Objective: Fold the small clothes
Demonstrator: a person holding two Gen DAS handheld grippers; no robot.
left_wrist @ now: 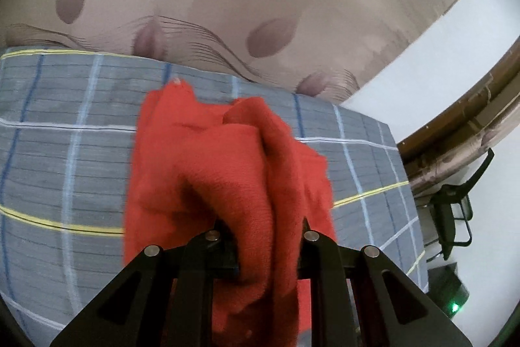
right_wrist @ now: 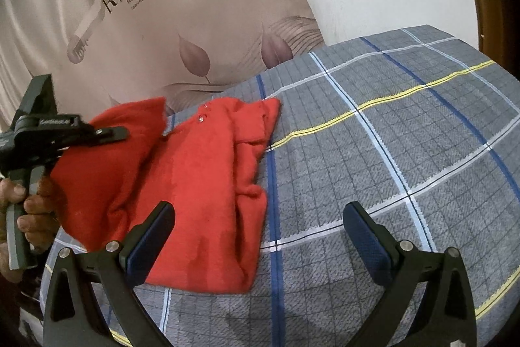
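**Red knit garment bunched in the left tool, right tool spread beside it**

The red garment [right_wrist: 201, 184] is lying partly folded on the plaid cover [right_wrist: 390, 152], with one edge being lifted off the surface. In the left wrist view the same red garment [left_wrist: 227, 171] is filling the centre of the frame, its knit bunching into thick folds directly ahead of the left tool [left_wrist: 263, 236]. That tool's fingers are clamping a fold of the cloth; the fabric is draping over them, so the fingertips themselves are hidden and only the black linkage with its silver pins is showing. The image here is blurred, and the garment's lower edge is running out of sight under the tool.

From the right wrist view, the left tool [right_wrist: 110, 132] is showing at the far left with its tip lying against the raised red cloth, and the person's left hand [right_wrist: 32, 207] is gripping its handle, cut off by the frame edge. The right tool [right_wrist: 260, 217] is hovering with its fingers wide apart, holding nothing; the garment is lying ahead and to its left, passing behind the left finger's blue pad [right_wrist: 149, 243]. Small pale buttons [right_wrist: 203, 116] are just visible near the garment's far edge.

Beyond the cover, a beige curtain [right_wrist: 146, 21] printed with leaves and partly legible lettering is hanging.
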